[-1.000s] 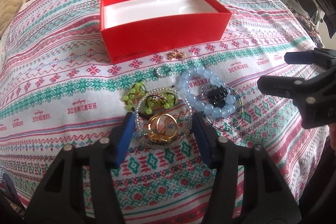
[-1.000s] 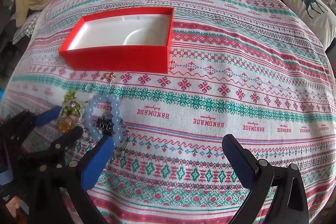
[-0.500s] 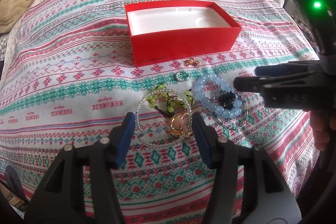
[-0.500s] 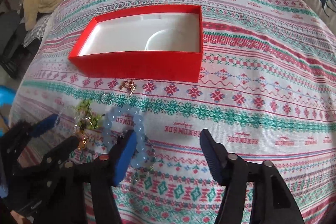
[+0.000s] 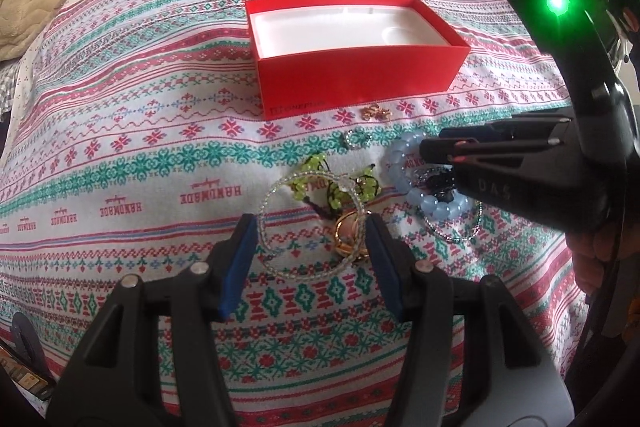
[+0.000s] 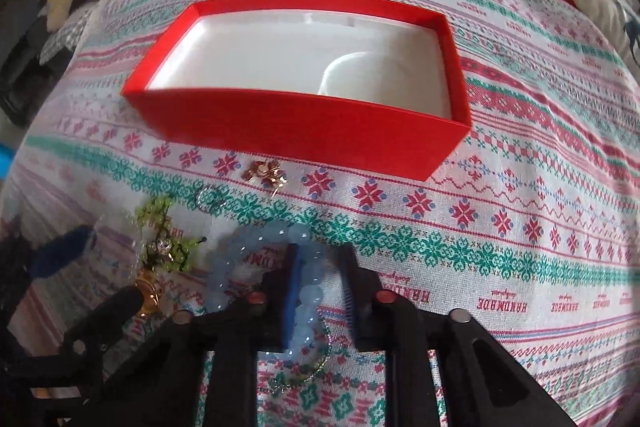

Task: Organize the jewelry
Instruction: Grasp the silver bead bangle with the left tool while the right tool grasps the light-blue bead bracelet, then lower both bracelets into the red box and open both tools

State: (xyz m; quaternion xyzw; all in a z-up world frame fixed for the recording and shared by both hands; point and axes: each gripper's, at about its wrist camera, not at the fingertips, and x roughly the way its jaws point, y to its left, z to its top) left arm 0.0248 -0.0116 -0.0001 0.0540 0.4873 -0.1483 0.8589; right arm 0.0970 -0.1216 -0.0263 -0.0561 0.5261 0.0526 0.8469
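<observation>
Just in front of the red box point(image 6: 304, 131), the right gripper point(image 6: 320, 291) fingers are closing on the blue bead bracelet point(image 6: 256, 267), likely to lift it in; the left gripper point(image 5: 310, 259) hangs open over the clear bead bracelet point(image 5: 276, 211) nearby.

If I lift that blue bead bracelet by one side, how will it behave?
The blue bead bracelet is a strung loop, so it will likely sag. Its smooth round beads may slip between the closing right gripper fingers. It overlaps a thin chain, which might snag.
</observation>
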